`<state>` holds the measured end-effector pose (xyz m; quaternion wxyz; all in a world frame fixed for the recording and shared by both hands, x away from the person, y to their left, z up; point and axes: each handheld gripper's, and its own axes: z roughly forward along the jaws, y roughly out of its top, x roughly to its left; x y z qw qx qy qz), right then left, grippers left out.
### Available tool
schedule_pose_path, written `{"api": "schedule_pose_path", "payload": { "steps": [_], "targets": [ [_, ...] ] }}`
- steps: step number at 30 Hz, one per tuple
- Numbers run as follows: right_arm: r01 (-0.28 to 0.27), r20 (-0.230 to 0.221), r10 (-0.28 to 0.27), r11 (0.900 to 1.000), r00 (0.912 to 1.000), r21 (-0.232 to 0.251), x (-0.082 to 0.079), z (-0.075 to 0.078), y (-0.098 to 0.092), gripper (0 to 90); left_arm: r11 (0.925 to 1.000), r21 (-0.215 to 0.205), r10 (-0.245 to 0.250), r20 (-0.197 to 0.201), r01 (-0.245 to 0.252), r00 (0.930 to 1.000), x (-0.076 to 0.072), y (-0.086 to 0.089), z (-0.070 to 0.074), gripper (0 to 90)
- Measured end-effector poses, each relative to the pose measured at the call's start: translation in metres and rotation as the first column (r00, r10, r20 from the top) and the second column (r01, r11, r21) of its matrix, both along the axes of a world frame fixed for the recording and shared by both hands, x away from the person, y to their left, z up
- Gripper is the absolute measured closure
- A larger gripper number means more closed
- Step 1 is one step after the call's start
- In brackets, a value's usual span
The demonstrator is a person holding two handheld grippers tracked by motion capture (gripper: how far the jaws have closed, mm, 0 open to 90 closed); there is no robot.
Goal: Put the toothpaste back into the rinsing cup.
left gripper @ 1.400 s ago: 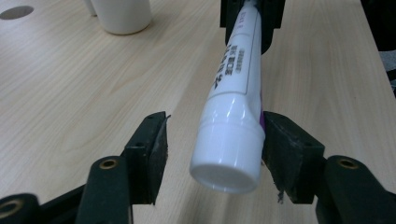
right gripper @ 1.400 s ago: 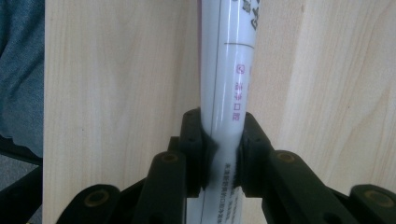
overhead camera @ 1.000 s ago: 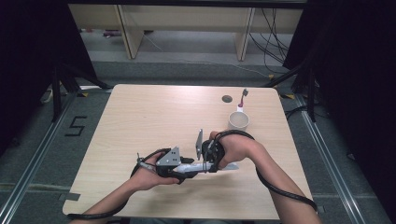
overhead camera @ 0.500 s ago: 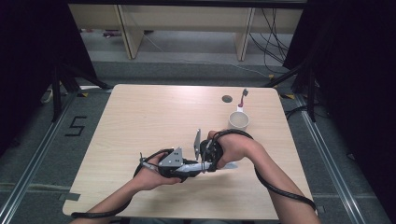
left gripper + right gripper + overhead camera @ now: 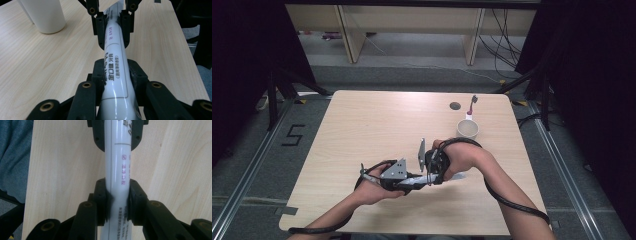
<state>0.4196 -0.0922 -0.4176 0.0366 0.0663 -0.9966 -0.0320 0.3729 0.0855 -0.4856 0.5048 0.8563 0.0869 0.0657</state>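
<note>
While gripped, white tube (image 5: 116,72) spans both jaws, apparently off the table (image 5: 377,120).

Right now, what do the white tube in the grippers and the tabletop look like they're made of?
Tube: probably glossy plastic; it carries bright highlights and printed lettering, and the jaws of both grippers press on it. Tabletop: pale wood-grain surface, matte, possibly laminate; streaky grain shows.

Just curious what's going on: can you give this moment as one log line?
left claw: just closed on white tube | right claw: grips same tube | cup: apart, on table
</note>
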Motion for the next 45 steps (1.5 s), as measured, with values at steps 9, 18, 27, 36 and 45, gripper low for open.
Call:
{"api": "schedule_pose_path", "payload": {
  "steps": [9,18,27,36,45],
  "targets": [
    [0.000,0.000,0.000,0.999,1.0000,0.047,0.000,0.000,-0.002,69.0,0.9999,0.006,0.014,0.018,-0.014,0.9997,-0.001,0.001,0.004,73.2],
    [0.060,0.026,-0.061,0.997,0.9978,0.040,0.002,0.005,-0.003,59.3,0.9987,-0.037,0.036,-0.004,-0.036,0.9994,0.001,0.003,0.005,73.6],
    [0.122,0.047,-0.136,0.966,0.9896,0.230,0.009,0.015,-0.017,42.1,0.9936,-0.078,0.084,0.020,-0.082,0.9962,0.004,0.011,0.005,73.7],
    [0.295,0.048,-0.420,0.710,0.9063,0.639,0.004,0.035,-0.052,40.6,0.9720,-0.155,0.188,0.060,-0.177,0.9804,0.006,0.025,0.005,73.7],
    [0.385,-0.121,-0.639,0.291,0.7597,0.876,-0.020,0.024,-0.083,40.7,0.9202,-0.244,0.328,0.054,-0.306,0.9432,0.011,0.037,0.007,73.6]
  ]
}}
